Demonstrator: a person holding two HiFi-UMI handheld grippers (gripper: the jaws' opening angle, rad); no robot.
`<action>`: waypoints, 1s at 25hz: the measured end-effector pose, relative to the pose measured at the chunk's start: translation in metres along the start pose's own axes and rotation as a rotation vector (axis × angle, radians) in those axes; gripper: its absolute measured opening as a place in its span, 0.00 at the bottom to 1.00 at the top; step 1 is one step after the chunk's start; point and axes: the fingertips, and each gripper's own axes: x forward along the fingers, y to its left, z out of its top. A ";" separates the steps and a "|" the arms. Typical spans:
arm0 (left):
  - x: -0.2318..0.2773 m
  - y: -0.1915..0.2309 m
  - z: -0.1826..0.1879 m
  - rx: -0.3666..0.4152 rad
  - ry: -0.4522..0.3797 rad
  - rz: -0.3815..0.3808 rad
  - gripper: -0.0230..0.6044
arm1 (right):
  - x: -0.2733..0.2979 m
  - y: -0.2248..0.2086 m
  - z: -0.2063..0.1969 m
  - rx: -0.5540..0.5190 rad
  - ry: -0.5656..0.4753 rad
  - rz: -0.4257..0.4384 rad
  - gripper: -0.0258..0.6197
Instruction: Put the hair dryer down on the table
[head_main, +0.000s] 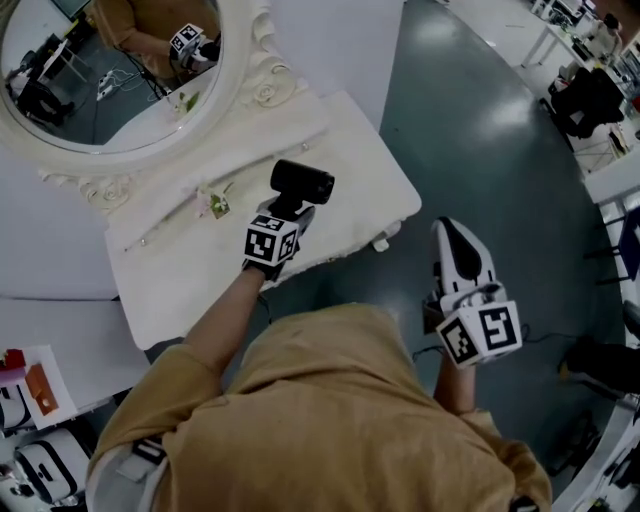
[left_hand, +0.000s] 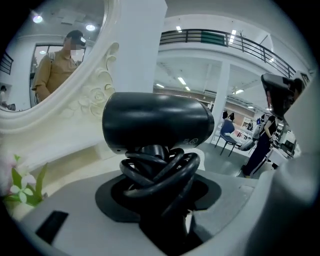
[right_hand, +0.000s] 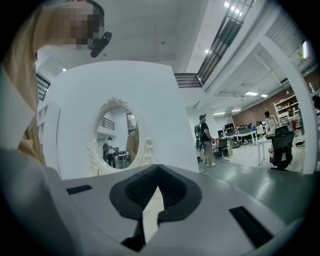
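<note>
With left tool clamped on hair dryer handle, risks rolling it off counter's near edge if released early.

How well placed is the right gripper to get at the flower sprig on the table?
Probably not directly: the right gripper hangs beside the table, jaws shut, and the left gripper with the hair dryer sits between it and the flower sprig.

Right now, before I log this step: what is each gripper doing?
Left gripper: closed on the hair dryer.
Right gripper: closed, holding nothing.
</note>
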 end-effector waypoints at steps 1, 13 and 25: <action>0.005 0.000 -0.005 -0.001 0.016 0.003 0.40 | 0.000 0.000 -0.002 0.000 0.007 0.000 0.04; 0.058 0.017 -0.036 0.000 0.177 0.037 0.40 | 0.001 -0.001 -0.008 -0.012 0.042 -0.005 0.04; 0.091 0.035 -0.023 0.066 0.191 0.086 0.40 | 0.004 -0.013 -0.015 0.003 0.042 -0.036 0.04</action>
